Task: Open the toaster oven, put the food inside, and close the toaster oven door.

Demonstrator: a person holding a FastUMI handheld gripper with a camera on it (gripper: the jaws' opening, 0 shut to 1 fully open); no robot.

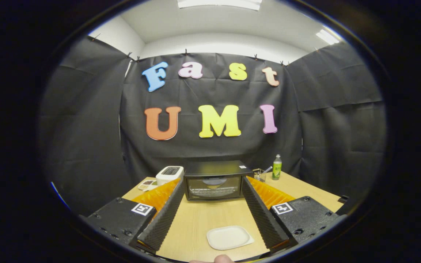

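Gripper (214,190) is sitting w/ its fingers (166,215) spread wide apart, nothing between them but bare wood surface (210,215) and a white plate. The toaster oven (215,180) is straight ahead, right past the fingertips, black box w/ a glass door that's shut, framed neatly between the two fingers. The white plate (228,237) lies close in, between the fingers, nearer the right one, looks empty afaict. Something pale and rounded (219,259) pokes up at the very near edge just below the plate, can't tell what it is. Left of the oven there's a white toaster (169,174) w/ a small tray of stuff (146,184) beside it. Right of the oven: a clear glass cup (258,174) and a green bottle (277,167), near the surface's back edge.
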